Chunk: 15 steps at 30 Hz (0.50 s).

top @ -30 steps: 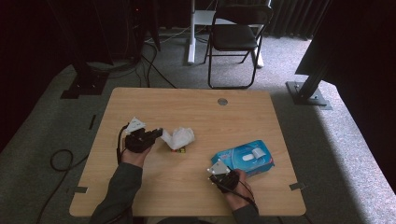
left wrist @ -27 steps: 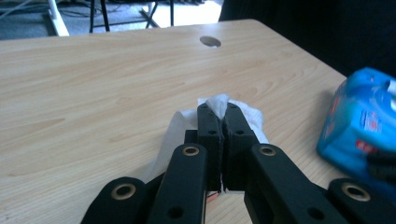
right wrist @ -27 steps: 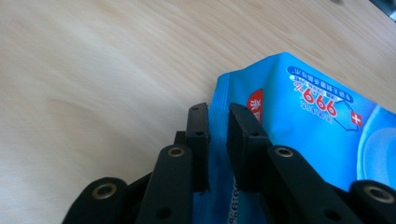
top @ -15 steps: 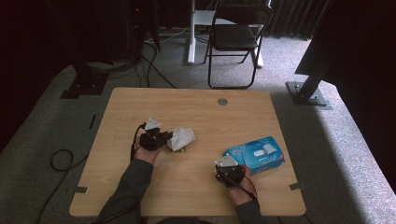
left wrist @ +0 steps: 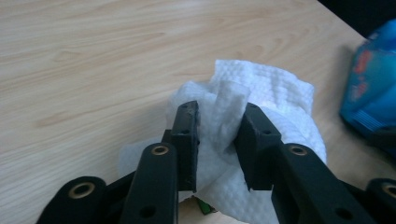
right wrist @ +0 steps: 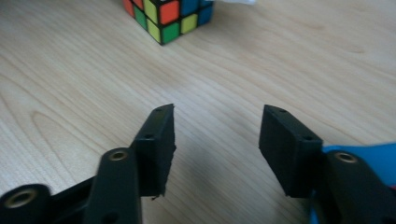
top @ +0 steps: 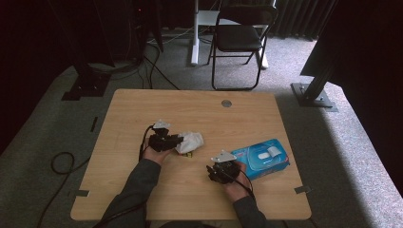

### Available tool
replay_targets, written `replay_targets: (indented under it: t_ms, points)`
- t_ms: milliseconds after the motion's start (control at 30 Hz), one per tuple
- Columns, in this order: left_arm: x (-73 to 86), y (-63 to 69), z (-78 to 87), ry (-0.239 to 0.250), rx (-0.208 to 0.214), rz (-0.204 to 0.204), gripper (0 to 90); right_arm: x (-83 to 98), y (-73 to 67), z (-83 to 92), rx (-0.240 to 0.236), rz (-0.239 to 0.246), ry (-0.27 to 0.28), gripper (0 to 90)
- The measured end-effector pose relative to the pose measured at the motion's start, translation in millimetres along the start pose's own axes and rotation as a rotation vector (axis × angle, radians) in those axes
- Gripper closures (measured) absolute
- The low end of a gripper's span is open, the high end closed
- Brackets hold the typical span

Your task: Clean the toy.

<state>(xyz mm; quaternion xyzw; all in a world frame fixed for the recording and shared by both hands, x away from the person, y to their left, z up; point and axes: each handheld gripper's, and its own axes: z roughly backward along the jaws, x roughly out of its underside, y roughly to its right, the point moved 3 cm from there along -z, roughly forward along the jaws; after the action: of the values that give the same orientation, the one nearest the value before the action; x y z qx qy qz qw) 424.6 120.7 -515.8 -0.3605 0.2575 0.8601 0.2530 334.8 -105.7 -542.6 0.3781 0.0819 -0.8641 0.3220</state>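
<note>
One crumpled white wipe [left wrist: 243,121] bunches between the fingers [left wrist: 187,135] of the left gripper [top: 178,140], a fold of it rising in the gap. Those fingers have just been opening, and whether their pads press the fold I cannot tell (it fills the gap snugly). A colour cube [right wrist: 168,16] lies beneath the wipe and beyond the right gripper [right wrist: 215,147], whose fingers have likewise just been opening and stand spread over bare surface [right wrist: 280,60], nothing between them. The blue wipes pack [top: 263,157] sits just beside that gripper. My worry: the damp cloth may cling to a pad when the left hand lifts away, dragging it off the cube.
</note>
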Motion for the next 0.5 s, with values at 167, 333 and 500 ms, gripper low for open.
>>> replay_targets:
  t_ms: [167, 333, 500]
  points:
    - [1.1, 16.9, -3.3, -0.030, 0.041, -0.055, 73.6, -0.1, 1.8, -7.4, -0.052, -0.016, 0.001, 43.0]
    - [3.7, 32.4, -2.9, -0.044, 0.023, -0.109, 74.4, -0.2, 1.1, -11.0, -0.080, -0.013, 0.019, 42.5]
    - [8.9, 38.1, 0.5, -0.037, 0.014, -0.096, 75.0, 0.4, -1.1, -14.7, -0.102, 0.017, 0.007, 45.5]
